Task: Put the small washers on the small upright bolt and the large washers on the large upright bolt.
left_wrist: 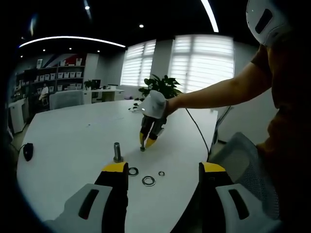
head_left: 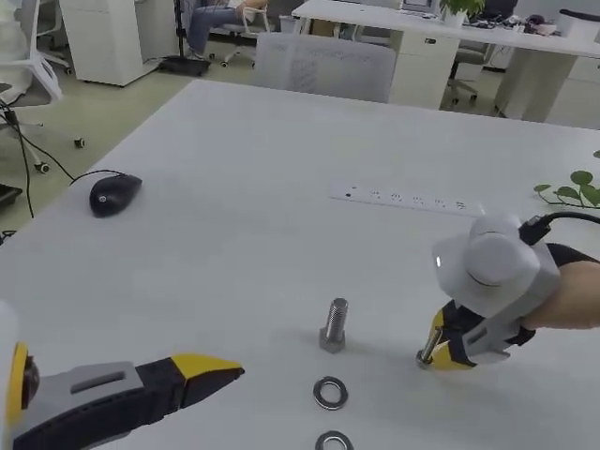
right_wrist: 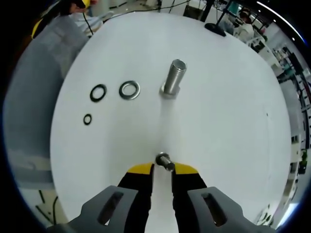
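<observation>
Off-task items I log from here:
- White table (head_left: pixel 234 244), the work surface.
- Black computer mouse (head_left: pixel 114 194), far left, with its cord trailing off the left edge.
- White power strip (head_left: pixel 405 199), far right of centre, lying flat.
- Green plant leaves (head_left: pixel 572 187), at the right edge.
- Grey chair back (head_left: pixel 323 66), just beyond the far table edge.
- White desks (head_left: pixel 441 33) further back, perhaps office workstations; the detail is blurred.

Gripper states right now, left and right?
Left gripper: open, holding nothing.
Right gripper: closed on the small bolt.
</observation>
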`<state>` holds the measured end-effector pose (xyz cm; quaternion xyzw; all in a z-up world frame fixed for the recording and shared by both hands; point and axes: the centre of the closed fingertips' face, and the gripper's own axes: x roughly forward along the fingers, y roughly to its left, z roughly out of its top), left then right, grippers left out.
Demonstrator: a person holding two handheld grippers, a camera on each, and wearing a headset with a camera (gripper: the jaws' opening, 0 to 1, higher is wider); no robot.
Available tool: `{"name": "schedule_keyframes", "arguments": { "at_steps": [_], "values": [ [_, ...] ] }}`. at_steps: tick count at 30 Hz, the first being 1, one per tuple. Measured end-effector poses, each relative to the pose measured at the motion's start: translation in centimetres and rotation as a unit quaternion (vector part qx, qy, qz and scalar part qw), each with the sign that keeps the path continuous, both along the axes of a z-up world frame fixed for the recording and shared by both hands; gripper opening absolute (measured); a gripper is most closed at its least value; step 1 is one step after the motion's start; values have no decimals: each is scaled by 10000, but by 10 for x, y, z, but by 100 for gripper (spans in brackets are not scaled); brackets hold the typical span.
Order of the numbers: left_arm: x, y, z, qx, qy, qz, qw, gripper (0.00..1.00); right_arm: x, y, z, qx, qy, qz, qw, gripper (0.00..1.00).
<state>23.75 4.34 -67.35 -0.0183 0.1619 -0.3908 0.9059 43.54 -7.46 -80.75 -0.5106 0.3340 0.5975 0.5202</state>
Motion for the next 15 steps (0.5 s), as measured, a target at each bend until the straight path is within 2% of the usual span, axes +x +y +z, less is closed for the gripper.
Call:
{"name": "schedule_keyframes", "arguments": {
  "at_steps": [8,15],
  "values": [
    [-2,-2,3,33,-45,-43,10000,58,-4,-9,8,44,-52,-101,9999,15],
    [-5,-5,5,54,-95,-90,9999,58,-20,-15,15,67,-65,-109,9999,15]
  ]
}}
